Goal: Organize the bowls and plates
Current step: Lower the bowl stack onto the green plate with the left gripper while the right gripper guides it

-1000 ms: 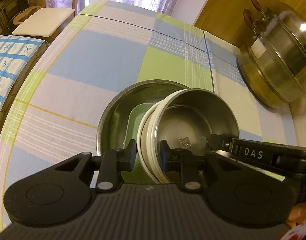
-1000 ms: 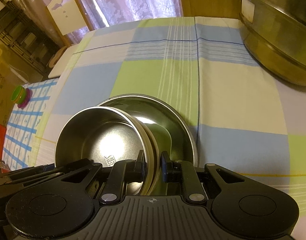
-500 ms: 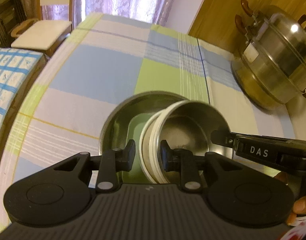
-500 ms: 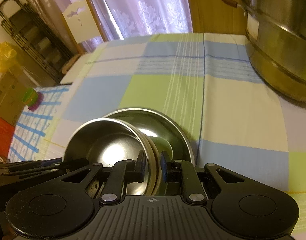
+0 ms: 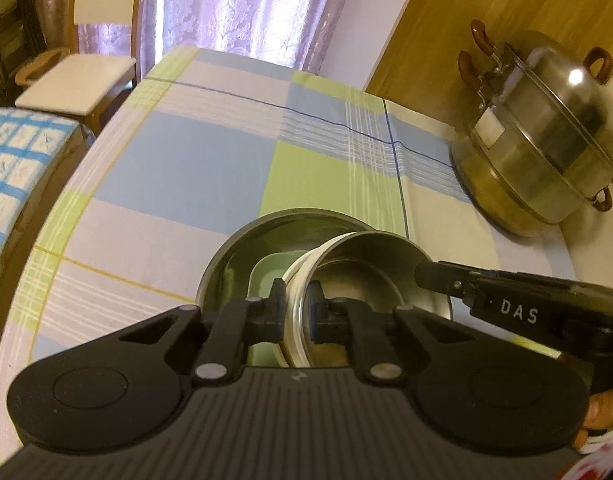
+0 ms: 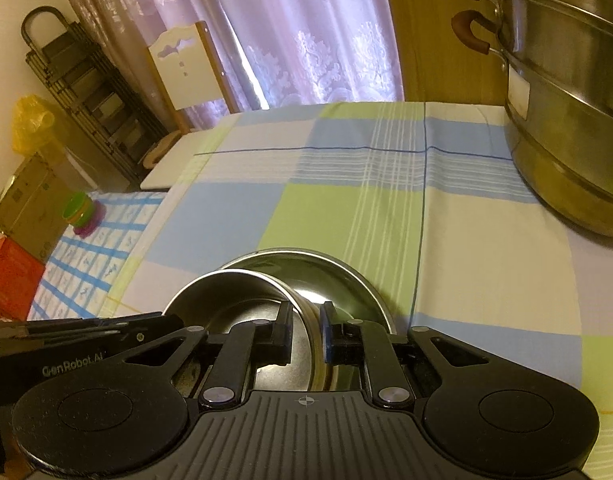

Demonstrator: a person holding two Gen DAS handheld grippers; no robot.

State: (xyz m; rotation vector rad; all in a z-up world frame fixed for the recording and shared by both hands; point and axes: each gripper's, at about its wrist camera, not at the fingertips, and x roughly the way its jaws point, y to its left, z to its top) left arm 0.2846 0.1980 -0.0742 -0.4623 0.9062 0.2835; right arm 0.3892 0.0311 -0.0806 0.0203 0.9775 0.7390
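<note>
Over the steel pan (image 5: 242,256), both claws (image 5: 296,312) (image 6: 306,334) pinch the bowl's (image 5: 366,280) rim.

The tablecloth (image 5: 194,168) is a check of pale blue, lime green and off-white, crossed by thin dark-blue lines, bundles of white stripes and a few yellow lines. The bowl (image 5: 370,256) is silvery steel with a cream-white band round its rim. The larger pan (image 5: 242,248) under it is grey steel, and a pale green dish (image 5: 266,280) lies inside. Both grippers, left (image 5: 296,312) and right (image 6: 306,332), are matt black; the right one bears white letters in the left view. The steamer (image 5: 546,152) is silver above, brassy yellow below, with brown handles. The curtain (image 6: 306,40) is lilac lace with a white floral pattern. The side cloth (image 6: 86,252) is white with a blue grid.
</note>
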